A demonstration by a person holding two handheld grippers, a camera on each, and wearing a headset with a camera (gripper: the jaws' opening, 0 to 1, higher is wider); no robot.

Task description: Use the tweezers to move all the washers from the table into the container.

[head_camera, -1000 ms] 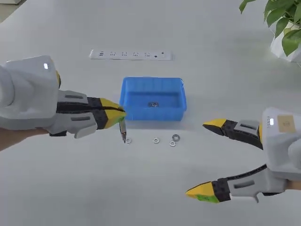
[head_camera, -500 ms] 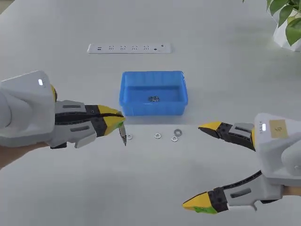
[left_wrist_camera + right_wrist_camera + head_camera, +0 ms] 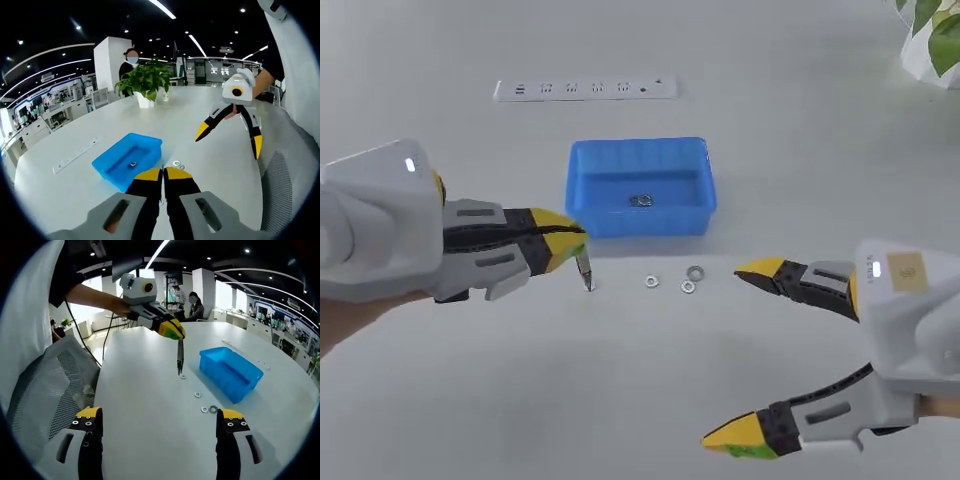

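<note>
Blue container [image 3: 640,165] waits beyond washers [image 3: 652,282]; left gripper [image 3: 560,245] pinches tweezers [image 3: 584,272] tip-down for pickup; right gripper [image 3: 725,353] spread wide, idle.

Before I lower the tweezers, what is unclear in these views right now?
1. Head view: the tweezers tip covers the nearest washer, so touching or apart cannot be told.
2. Left gripper view: the left claw hides most of the tweezers.
3. Head view: the washers in the container are too small to count; in the right gripper view its wall hides them.
</note>
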